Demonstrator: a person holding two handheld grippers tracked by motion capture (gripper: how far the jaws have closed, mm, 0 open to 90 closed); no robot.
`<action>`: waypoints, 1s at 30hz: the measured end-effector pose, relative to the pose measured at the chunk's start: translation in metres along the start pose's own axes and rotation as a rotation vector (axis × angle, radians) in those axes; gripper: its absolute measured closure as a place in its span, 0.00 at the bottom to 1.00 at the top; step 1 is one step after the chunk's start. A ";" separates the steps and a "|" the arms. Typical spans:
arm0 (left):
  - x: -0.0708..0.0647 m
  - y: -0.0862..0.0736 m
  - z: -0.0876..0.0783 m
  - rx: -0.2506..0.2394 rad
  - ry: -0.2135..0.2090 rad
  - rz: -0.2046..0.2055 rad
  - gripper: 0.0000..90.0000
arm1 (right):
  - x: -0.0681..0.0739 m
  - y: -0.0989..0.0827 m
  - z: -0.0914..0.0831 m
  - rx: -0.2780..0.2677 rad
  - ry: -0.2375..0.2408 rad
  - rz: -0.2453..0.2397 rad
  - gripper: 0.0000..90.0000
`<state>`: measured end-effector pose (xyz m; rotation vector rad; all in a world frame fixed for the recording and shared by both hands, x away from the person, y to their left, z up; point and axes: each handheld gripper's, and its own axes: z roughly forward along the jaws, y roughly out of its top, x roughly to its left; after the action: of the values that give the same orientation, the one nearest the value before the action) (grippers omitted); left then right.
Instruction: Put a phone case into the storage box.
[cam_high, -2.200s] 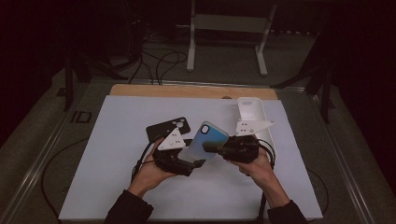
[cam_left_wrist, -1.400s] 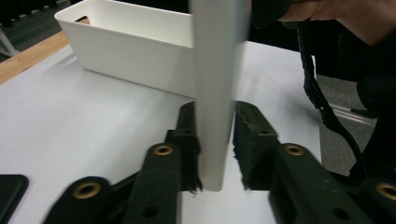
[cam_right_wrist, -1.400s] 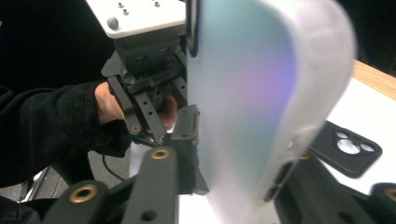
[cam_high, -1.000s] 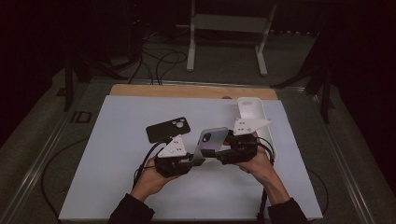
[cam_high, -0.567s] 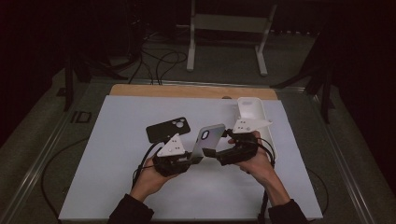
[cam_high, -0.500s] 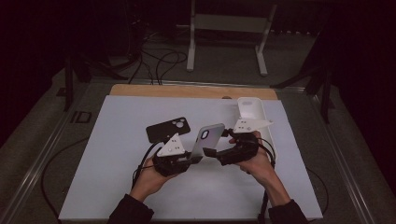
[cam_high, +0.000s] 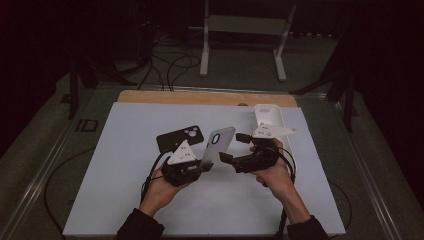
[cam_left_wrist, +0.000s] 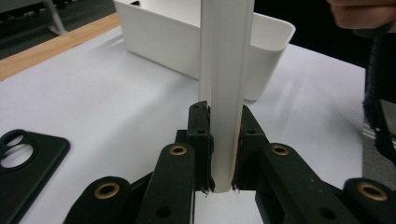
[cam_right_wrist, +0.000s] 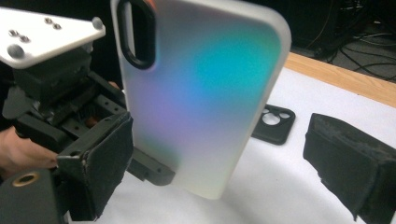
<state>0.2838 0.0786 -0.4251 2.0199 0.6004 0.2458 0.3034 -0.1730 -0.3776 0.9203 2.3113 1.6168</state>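
Your left gripper (cam_high: 202, 167) is clamped on the bottom edge of the iridescent phone case (cam_high: 218, 145), standing it upright so your right gripper (cam_high: 232, 148), jaws just spread wide and touching nothing, faces its back.

Dim lab — cables (cam_high: 170, 65), stand (cam_high: 245, 30)

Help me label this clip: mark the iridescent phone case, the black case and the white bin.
iridescent case (cam_right_wrist: 201, 98), right gripper view, middle of its back.
black case (cam_high: 180, 138), high view, centre of its back.
white bin (cam_left_wrist: 187, 44), left gripper view, near side wall.
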 end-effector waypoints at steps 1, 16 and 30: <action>0.000 0.000 0.000 0.002 0.005 -0.001 0.90 | 0.001 0.001 0.000 -0.003 -0.004 0.002 0.10; -0.003 -0.003 0.005 0.001 0.057 -0.018 0.90 | 0.015 0.013 0.006 -0.089 -0.074 0.073 0.14; -0.013 -0.002 0.013 0.016 0.062 -0.009 0.90 | 0.021 0.017 0.019 -0.112 -0.115 0.115 0.17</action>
<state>0.2772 0.0636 -0.4326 2.0307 0.6524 0.2996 0.3026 -0.1426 -0.3655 1.1069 2.1044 1.6702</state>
